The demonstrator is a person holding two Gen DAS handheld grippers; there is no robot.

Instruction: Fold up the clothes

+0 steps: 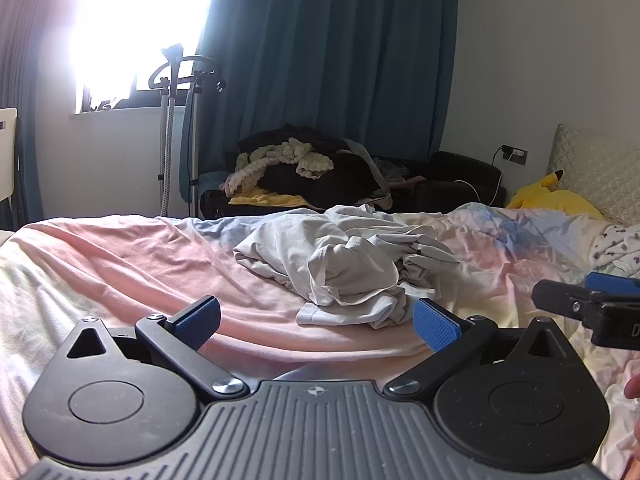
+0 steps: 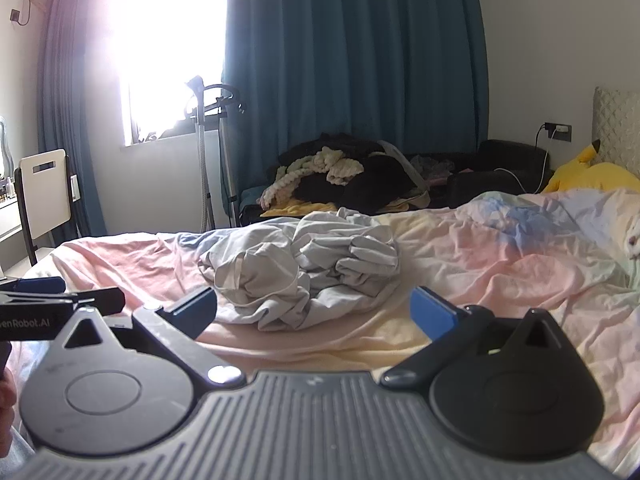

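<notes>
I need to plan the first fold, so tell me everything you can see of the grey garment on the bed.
The grey garment is a pale grey, thin, soft-looking fabric, crumpled into a loose heap with deep folds and a lighter hem or band showing at its near edge. Its type cannot be told. It lies unfolded on the pink and pastel bedsheet, in front of both grippers, left gripper and right gripper; their jaws are open, and nothing but the sheet touches it.
</notes>
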